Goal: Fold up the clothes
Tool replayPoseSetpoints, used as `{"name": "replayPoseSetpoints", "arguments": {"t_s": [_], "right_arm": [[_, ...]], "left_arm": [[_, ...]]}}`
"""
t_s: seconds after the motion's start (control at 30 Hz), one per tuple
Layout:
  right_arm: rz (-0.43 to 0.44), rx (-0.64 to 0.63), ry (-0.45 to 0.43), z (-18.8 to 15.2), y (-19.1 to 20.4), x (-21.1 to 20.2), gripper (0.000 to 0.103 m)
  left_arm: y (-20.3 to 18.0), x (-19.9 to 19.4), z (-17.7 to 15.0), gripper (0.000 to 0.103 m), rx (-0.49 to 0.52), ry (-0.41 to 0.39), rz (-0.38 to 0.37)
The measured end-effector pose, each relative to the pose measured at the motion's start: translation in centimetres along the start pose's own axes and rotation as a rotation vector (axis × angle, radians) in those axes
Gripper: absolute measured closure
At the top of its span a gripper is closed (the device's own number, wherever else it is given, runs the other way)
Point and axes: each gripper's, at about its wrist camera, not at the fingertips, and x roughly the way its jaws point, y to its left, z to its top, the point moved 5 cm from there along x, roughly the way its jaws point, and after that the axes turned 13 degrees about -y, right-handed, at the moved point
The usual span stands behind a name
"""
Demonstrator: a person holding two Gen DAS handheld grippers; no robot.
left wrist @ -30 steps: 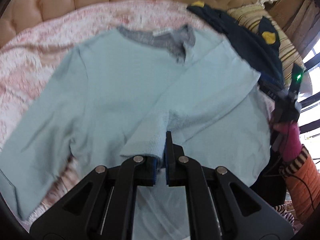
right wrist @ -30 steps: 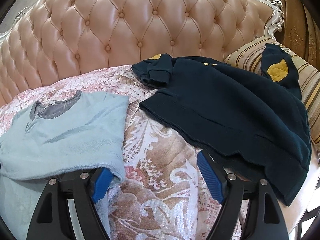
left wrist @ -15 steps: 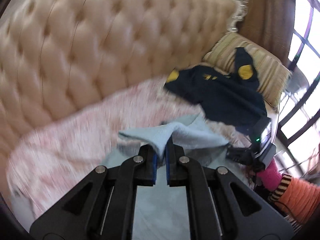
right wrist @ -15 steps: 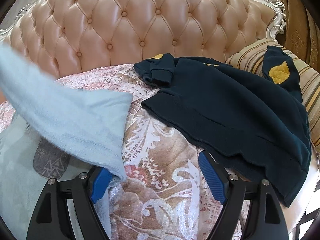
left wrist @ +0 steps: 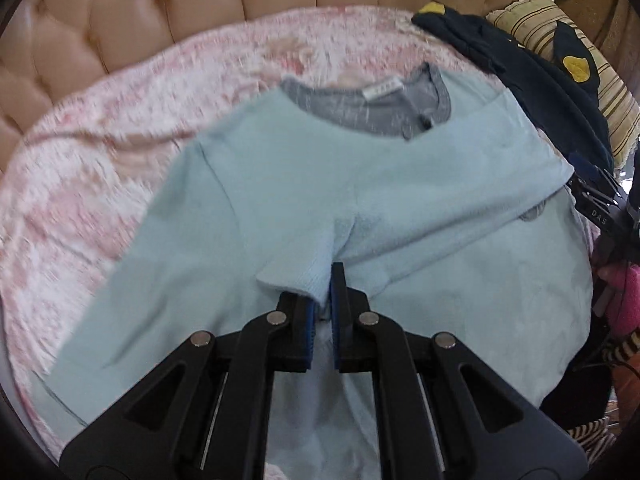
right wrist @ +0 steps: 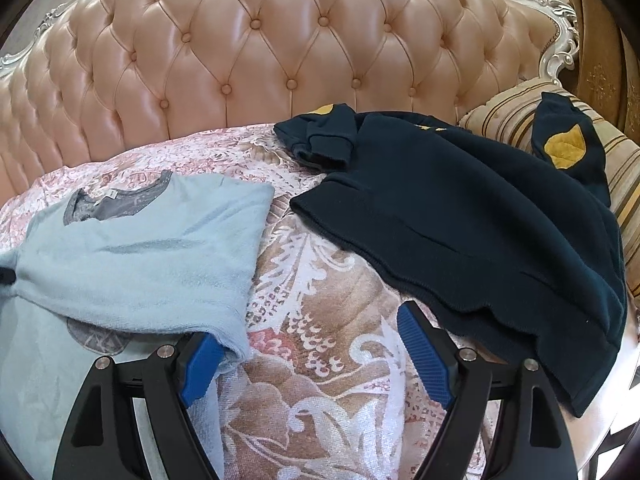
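A light blue sweater [left wrist: 360, 184] with a grey collar lies spread on the pink patterned cover; it also shows in the right wrist view [right wrist: 132, 256]. Its right sleeve is folded across the chest. My left gripper [left wrist: 322, 312] is shut on the cuff [left wrist: 298, 276] of that sleeve, low over the sweater's middle. My right gripper [right wrist: 308, 364] is open and empty, with its left fingertip [right wrist: 200, 364] against the sweater's right edge and bare cover between the jaws.
A dark navy sweater [right wrist: 472, 216] with yellow patches lies to the right, partly on a striped cushion [right wrist: 628, 184]. The tufted peach sofa back [right wrist: 280, 52] rises behind. The pink patterned cover [right wrist: 332, 320] spans the seat.
My left gripper lifted the sleeve cuff up and swung it, then brought it back down over the sweater's chest. The right gripper stayed in place and open.
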Motion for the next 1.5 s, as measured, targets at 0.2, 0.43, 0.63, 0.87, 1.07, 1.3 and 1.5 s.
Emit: {"name": "replayPoseSetpoints", "arguments": {"t_s": [0.2,0.43,0.63,0.87,1.07,1.3,1.5], "right_arm": [[-0.01,0.0,0.004,0.0,-0.1,0.1,0.018],[-0.01,0.004,0.005,-0.1,-0.2,0.1,0.018],[-0.01,0.005,0.004,-0.1,-0.2,0.1,0.018],[-0.011,0.009,0.003,-0.1,-0.3,0.2,0.017],[-0.015,0.004,0.004,0.0,-0.2,0.2,0.017],[-0.019,0.001,0.002,0.0,-0.2,0.1,0.017],[-0.019,0.001,0.003,-0.1,-0.2,0.1,0.017]], "left_arm": [[0.2,-1.4,0.0,0.092,-0.077,0.048,-0.077],[2.7,-2.4,1.7,0.09,-0.337,-0.004,-0.239],[4.2,-0.6,0.6,0.085,-0.606,0.013,-0.425],[4.1,-0.7,-2.7,0.083,-0.575,0.096,-0.379],[5.8,0.0,-1.4,0.063,-0.761,0.011,-0.473],[6.9,0.7,-0.9,0.05,-0.825,0.002,-0.503],[7.5,1.3,-0.5,0.055,-0.836,-0.015,-0.495]]}}
